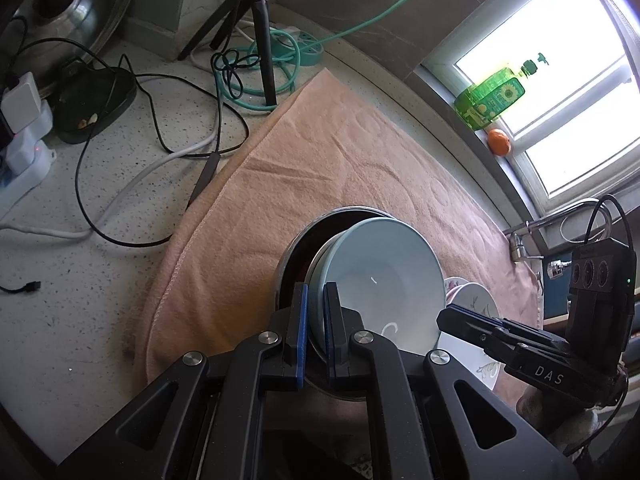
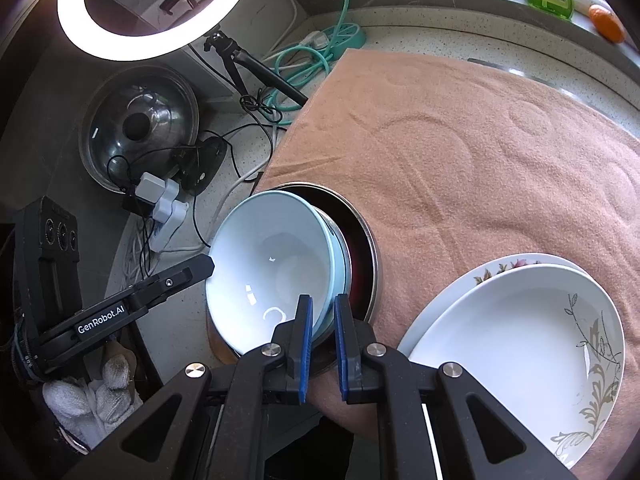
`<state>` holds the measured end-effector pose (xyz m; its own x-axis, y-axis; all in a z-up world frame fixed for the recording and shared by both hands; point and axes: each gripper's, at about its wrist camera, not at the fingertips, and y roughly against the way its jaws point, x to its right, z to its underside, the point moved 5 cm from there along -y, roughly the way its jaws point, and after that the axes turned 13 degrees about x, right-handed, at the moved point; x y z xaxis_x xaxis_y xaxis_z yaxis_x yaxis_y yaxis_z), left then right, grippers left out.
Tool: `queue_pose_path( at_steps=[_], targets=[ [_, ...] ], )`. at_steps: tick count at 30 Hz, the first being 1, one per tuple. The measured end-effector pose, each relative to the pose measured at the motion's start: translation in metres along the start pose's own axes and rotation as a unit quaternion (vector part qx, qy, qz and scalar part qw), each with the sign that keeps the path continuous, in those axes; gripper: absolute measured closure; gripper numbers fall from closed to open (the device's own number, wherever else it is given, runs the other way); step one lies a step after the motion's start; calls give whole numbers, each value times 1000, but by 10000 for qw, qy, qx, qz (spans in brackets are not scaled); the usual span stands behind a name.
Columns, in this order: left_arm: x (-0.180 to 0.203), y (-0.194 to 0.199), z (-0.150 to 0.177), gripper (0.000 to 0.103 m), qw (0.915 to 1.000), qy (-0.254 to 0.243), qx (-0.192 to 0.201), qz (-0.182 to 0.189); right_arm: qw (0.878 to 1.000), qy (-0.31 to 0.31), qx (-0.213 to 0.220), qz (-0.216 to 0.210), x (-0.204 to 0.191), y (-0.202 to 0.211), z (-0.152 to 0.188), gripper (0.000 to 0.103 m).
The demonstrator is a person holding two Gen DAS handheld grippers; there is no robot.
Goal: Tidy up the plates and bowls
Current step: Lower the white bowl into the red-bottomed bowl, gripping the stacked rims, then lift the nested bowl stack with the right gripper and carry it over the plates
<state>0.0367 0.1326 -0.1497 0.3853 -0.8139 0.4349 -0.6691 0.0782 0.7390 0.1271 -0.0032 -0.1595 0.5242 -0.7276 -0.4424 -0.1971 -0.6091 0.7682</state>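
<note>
A pale blue bowl (image 1: 384,272) is tilted, partly inside a steel bowl with a dark red inside (image 1: 292,252), on a pink towel (image 1: 320,152). My left gripper (image 1: 316,300) is shut on the blue bowl's near rim. My right gripper (image 2: 323,312) is shut on the opposite rim of the blue bowl (image 2: 272,268); the steel bowl (image 2: 364,248) sits behind it. The right gripper shows in the left wrist view (image 1: 452,316); the left shows in the right wrist view (image 2: 200,268). Two stacked white floral plates (image 2: 520,320) lie right of the bowls.
A tripod (image 1: 264,40), teal cable (image 1: 280,64), black cables and a power strip (image 1: 24,152) lie on the speckled counter left of the towel. A steel lid (image 2: 140,124) and ring light (image 2: 156,4) stand behind. A green bottle (image 1: 492,96) and orange sit on the windowsill.
</note>
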Motion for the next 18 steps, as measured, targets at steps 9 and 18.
queue_pose_path(
  at_steps=[9, 18],
  targets=[
    [-8, 21, -6, 97, 9994, 39, 330, -4, 9989, 147, 429, 137, 3, 19, 0, 92],
    [-23, 24, 2, 97, 9990, 176, 386, -110, 9940, 341, 915, 488, 12, 33, 2, 92]
  ],
)
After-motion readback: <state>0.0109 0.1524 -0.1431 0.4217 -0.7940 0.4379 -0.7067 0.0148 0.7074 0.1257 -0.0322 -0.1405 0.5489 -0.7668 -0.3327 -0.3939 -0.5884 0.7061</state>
